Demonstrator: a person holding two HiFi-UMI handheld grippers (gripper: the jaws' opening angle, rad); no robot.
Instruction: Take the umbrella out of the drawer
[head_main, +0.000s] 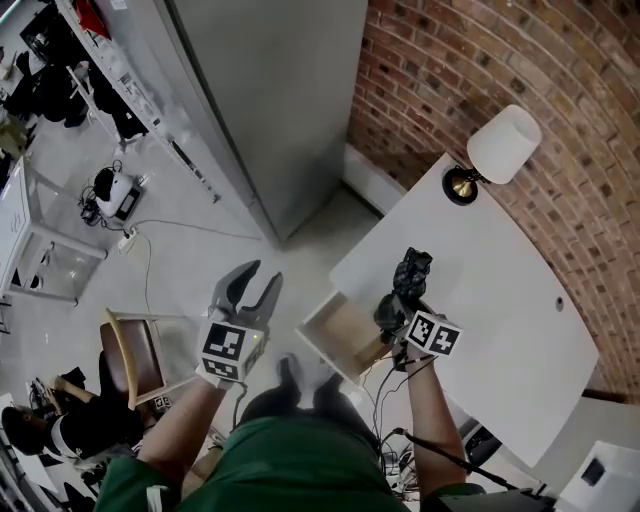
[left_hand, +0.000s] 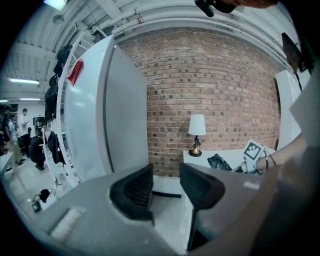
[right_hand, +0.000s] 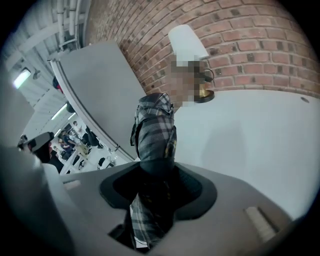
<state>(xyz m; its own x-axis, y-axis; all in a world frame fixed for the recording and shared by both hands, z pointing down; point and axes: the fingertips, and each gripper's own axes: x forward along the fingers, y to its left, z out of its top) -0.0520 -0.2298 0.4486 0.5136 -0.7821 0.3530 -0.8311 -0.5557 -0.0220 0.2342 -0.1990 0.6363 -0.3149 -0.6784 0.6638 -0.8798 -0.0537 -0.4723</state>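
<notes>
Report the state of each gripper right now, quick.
Left gripper: open, nothing between its jaws.
Right gripper: closed, holding the folded plaid umbrella.

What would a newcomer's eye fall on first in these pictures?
The right gripper is shut on a folded plaid umbrella, held over the white table by the open drawer. The left gripper hangs open and empty over the floor; a white lamp stands by the brick wall.

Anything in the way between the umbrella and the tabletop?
Nothing visible. The right gripper grips the umbrella over the white table, clear of the open drawer; the lamp stands off at the far corner.
</notes>
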